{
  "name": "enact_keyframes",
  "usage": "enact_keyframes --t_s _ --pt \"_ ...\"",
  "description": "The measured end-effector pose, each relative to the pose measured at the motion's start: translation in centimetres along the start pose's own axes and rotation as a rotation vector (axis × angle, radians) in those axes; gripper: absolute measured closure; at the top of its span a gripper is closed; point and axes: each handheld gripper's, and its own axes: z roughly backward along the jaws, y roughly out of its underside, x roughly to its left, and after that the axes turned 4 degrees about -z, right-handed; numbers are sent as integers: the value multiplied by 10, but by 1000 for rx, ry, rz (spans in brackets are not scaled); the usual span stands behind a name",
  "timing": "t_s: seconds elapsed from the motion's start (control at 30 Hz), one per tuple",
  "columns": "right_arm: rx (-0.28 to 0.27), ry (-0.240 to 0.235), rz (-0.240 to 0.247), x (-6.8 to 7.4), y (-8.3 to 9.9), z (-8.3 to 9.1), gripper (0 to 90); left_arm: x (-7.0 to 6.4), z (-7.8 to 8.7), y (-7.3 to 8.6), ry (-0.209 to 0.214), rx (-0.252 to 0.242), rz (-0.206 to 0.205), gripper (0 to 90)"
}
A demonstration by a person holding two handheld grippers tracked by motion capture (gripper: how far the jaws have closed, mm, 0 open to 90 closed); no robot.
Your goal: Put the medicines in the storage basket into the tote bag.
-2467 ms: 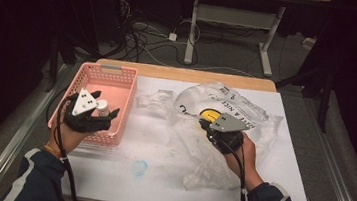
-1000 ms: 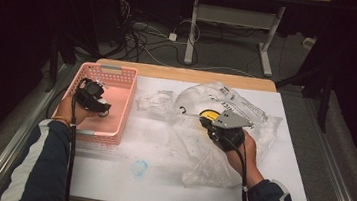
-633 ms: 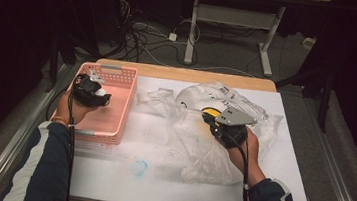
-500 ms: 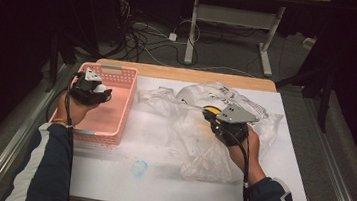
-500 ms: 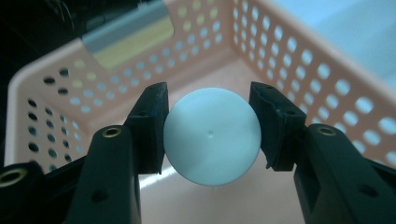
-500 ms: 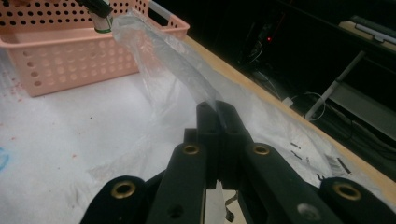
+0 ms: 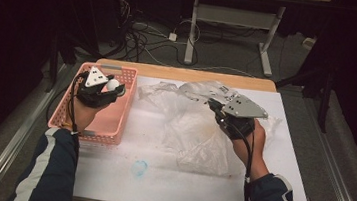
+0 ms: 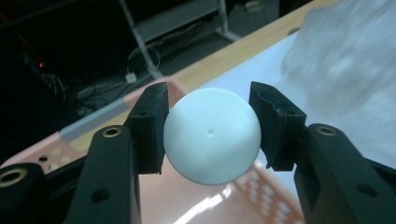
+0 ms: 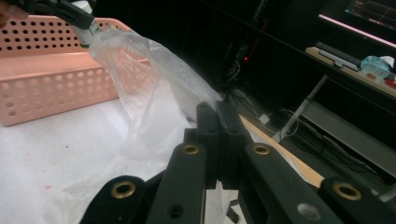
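Right now your table is covered with a white sheet, and across its middle lies a crumpled clear plastic bag, the biggest loose thing on it. At the table's left side sits a pink perforated basket. Your right gripper is over the bag's upper edge; in the right gripper view its jaws are pressed flat together on a fold of the plastic bag, which stretches away from them toward the basket. Your left gripper hangs above the basket, jaws pointing toward the bag. In the left gripper view they are parted about a ball's width and clamp a smooth white ball on both sides. On the sheet near the front edge is a small blue ring-shaped mark.
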Motion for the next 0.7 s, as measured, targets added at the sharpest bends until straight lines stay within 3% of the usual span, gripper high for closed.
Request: enact_keyframes --t_s 0.13,0.27,0.57,0.7 --pt "9 25 39 7 -1 1 900 -15 11 -11 13 -57 -54 482" --pt "-27 60 60 9 -5 6 900 -28 20 -20 46 -99 -70 481" --pt "-36 65 43 9 -4 5 900 -61 30 -38 117 -181 -133 481" --pt "-40 74 26 8 -3 4 900 -83 23 -41 148 -174 -200 481"
